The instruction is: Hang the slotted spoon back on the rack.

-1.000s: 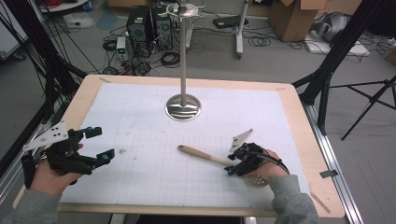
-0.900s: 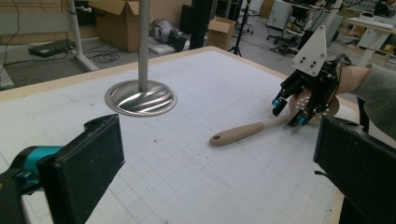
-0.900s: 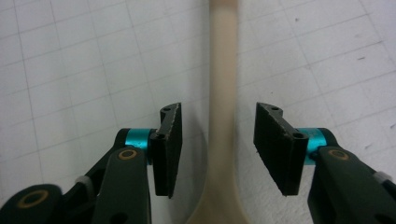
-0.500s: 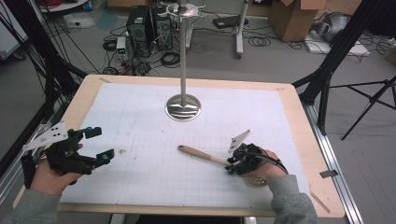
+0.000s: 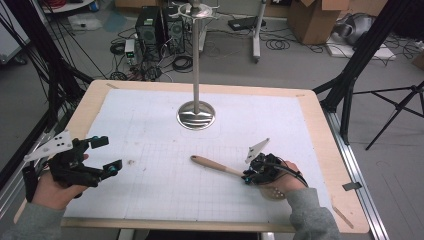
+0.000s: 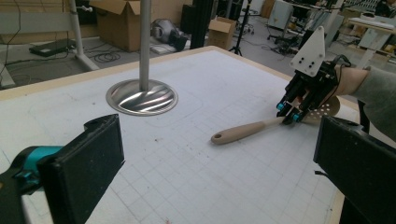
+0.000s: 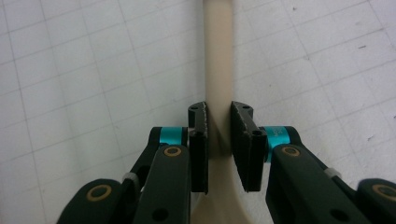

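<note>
- A slotted spatula (image 5: 220, 166) with a pale wooden handle lies flat on the white gridded mat (image 5: 150, 145) that covers the desk (image 5: 320, 130), in its near right part.
- Its handle end points toward the middle of the mat; its perforated head (image 6: 327, 108) lies under the person's right hand (image 5: 282, 182).
- The right tool (image 5: 248, 176) is low over the spatula, where the handle meets the head.
- In the right gripper view the handle (image 7: 218, 70) runs straight up between the two black jaws. The jaws have just been closing and now stand against both sides of the handle, with at most a hairline gap on the right side.
- The spatula rests on the mat, not lifted.
- The left tool (image 5: 107, 155) is held by the left hand (image 5: 52, 187) over the near left edge of the desk, well apart from the spatula.
- Its jaws stand wide apart with nothing between them, as the left gripper view shows.
- A metal stand (image 5: 196, 114) with a round base and a tall thin pole sits on the far middle of the mat, well apart from both tools.
</note>
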Tool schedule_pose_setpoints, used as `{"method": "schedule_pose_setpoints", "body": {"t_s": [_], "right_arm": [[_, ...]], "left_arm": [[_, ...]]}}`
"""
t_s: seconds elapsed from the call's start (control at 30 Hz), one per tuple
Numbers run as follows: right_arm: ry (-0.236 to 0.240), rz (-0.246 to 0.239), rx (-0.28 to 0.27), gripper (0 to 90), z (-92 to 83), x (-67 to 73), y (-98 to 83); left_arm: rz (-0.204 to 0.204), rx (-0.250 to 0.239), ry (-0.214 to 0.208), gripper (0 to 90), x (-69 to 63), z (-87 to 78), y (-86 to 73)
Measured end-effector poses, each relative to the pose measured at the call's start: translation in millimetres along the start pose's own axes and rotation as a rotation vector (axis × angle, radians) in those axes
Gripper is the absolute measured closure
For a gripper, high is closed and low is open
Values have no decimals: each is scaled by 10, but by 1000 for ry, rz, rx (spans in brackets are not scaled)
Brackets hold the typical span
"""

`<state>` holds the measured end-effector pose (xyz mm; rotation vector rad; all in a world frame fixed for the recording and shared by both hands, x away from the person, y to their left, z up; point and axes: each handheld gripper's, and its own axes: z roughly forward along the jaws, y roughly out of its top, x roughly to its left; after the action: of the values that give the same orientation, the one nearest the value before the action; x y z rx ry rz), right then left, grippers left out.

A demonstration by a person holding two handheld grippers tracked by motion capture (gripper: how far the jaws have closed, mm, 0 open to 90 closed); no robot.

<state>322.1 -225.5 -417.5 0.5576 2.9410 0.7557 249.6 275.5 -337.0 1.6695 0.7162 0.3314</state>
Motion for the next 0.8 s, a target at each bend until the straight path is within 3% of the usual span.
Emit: {"method": "schedule_pose_setpoints", "body": {"t_s": [0.3,0.8], "right_arm": [[4,11,-17,779,-37,-18,-34],[-2,41,-141,779,-257,-47,-47]], "left_arm": [[-1,-2,3,20,4,-9,3],[1,-6,3,20,3,-21,11]]}}
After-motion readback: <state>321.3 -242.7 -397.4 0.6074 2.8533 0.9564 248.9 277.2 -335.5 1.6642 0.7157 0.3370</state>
